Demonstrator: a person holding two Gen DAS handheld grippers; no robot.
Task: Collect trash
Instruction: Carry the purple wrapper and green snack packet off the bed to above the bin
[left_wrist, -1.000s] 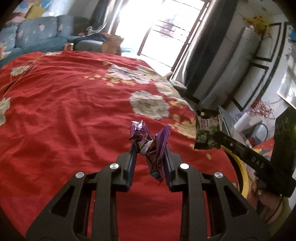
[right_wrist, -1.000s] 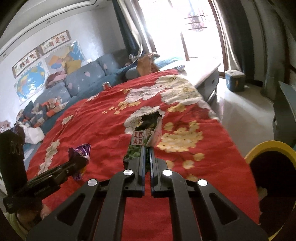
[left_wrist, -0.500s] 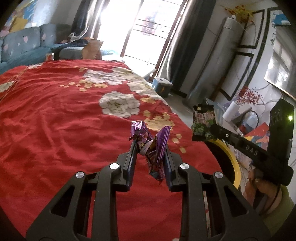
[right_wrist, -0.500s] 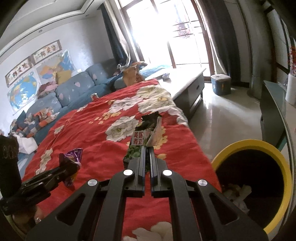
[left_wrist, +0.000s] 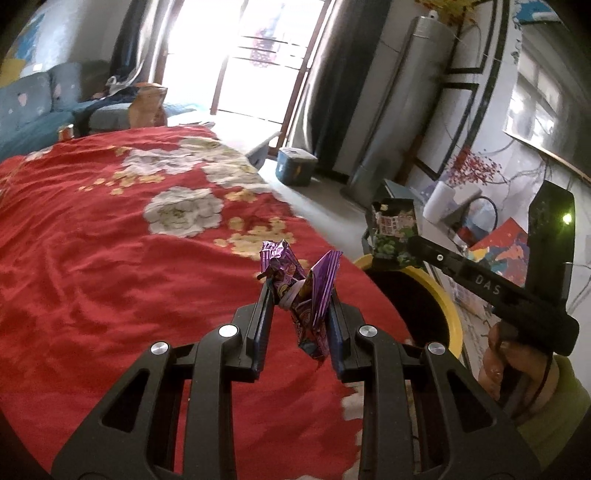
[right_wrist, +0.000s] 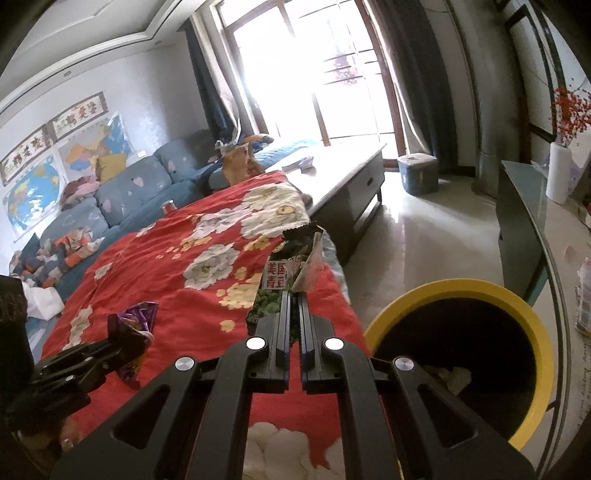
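Observation:
My left gripper (left_wrist: 300, 291) is shut on a crumpled purple snack wrapper (left_wrist: 306, 291), held above the red flowered cloth (left_wrist: 110, 258). It also shows at the left of the right wrist view (right_wrist: 135, 325). My right gripper (right_wrist: 293, 299) is shut on a green pea snack packet (right_wrist: 291, 269), held near the cloth's right edge. In the left wrist view the packet (left_wrist: 393, 229) hangs over the rim of the yellow bin (left_wrist: 456, 325). The bin (right_wrist: 517, 299) has a black liner and some pale trash inside.
A blue sofa (right_wrist: 122, 192) with clothes runs along the far left. A low grey table (right_wrist: 351, 173) stands beyond the cloth. A blue stool (right_wrist: 417, 173) sits near the bright window. A glass-topped stand (right_wrist: 532, 206) with a white vase is at the right.
Both grippers have swung right with their wrappers still held. The yellow bin has come further into both views, and the green packet now hangs by its rim.

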